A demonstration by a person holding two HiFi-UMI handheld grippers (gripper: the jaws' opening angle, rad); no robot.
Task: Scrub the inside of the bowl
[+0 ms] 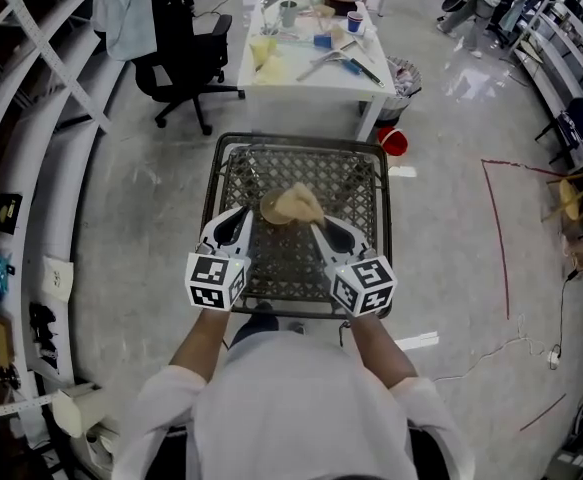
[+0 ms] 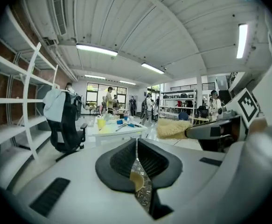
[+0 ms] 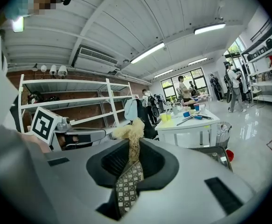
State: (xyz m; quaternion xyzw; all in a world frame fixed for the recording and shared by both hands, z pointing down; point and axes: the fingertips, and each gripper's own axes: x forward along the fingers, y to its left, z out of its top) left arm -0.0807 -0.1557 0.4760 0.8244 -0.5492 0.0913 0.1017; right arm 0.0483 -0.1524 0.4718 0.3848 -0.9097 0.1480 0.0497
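Note:
A small tan bowl (image 1: 271, 209) sits on a black wire-mesh cart top (image 1: 289, 268) in the head view. My left gripper (image 1: 244, 219) is at the bowl's left rim. In the left gripper view its jaws (image 2: 136, 154) are pressed together, with a sliver of the bowl (image 2: 136, 181) showing in the gap. My right gripper (image 1: 317, 230) is shut on a fluffy yellow scrubber (image 1: 300, 203), which lies over the bowl's right side. The scrubber (image 3: 131, 130) sticks out above the right jaws, and it also shows as a tuft (image 2: 172, 129) in the left gripper view. The bowl's inside is mostly hidden.
Beyond the cart stands a white table (image 1: 306, 76) crowded with cups and tools. A black office chair (image 1: 181, 53) with cloth draped over it is to the table's left. A red bucket (image 1: 394, 141) and a bin (image 1: 404, 76) are at its right. White shelving (image 1: 31, 168) runs along the left.

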